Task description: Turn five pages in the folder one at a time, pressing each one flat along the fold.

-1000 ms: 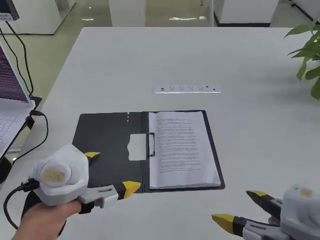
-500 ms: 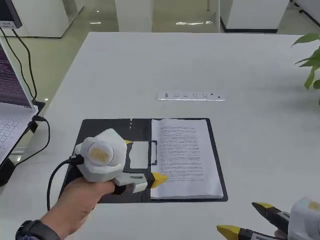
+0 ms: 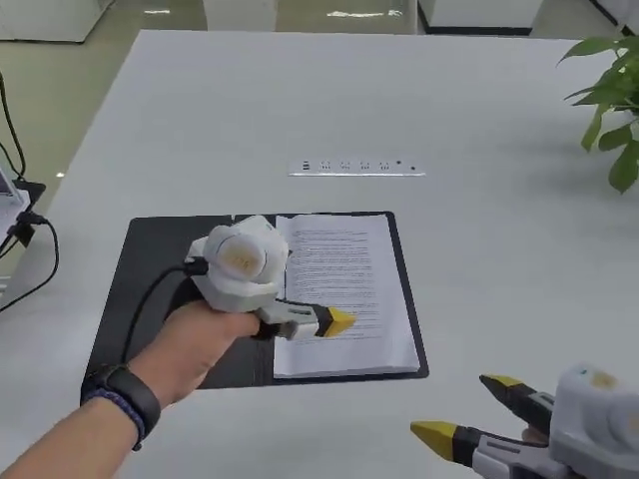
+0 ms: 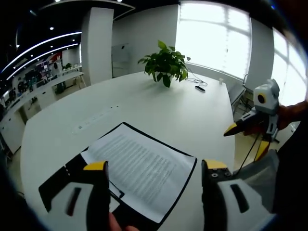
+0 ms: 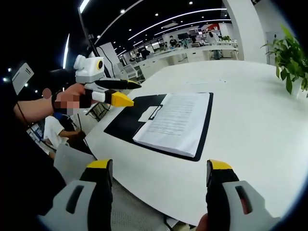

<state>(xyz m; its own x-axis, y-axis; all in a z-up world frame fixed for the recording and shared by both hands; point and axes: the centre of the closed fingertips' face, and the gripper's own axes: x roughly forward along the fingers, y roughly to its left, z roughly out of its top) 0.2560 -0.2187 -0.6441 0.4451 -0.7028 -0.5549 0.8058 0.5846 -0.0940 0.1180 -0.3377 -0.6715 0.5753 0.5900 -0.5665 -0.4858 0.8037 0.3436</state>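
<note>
L gripper (image 4: 156,166) moved over flat white pages (image 3: 349,284), jaws wide; R gripper (image 3: 464,407) wide too. Right gripper view shows clip (image 5: 154,112) on black folder (image 5: 126,124).

Matt black folder (image 3: 140,249), white paper pages (image 3: 349,249), smooth matt white table (image 3: 449,120).

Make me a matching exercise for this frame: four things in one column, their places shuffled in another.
Things
1. left gripper
2. right gripper
3. potted plant
4. socket strip

Places
A. right edge of the head view
B. over the open folder, jaws apart
C. nearer the person and to the right of the folder, jaws apart
D. on the table beyond the folder's far edge

Pairs: 1-B, 2-C, 3-A, 4-D
</note>
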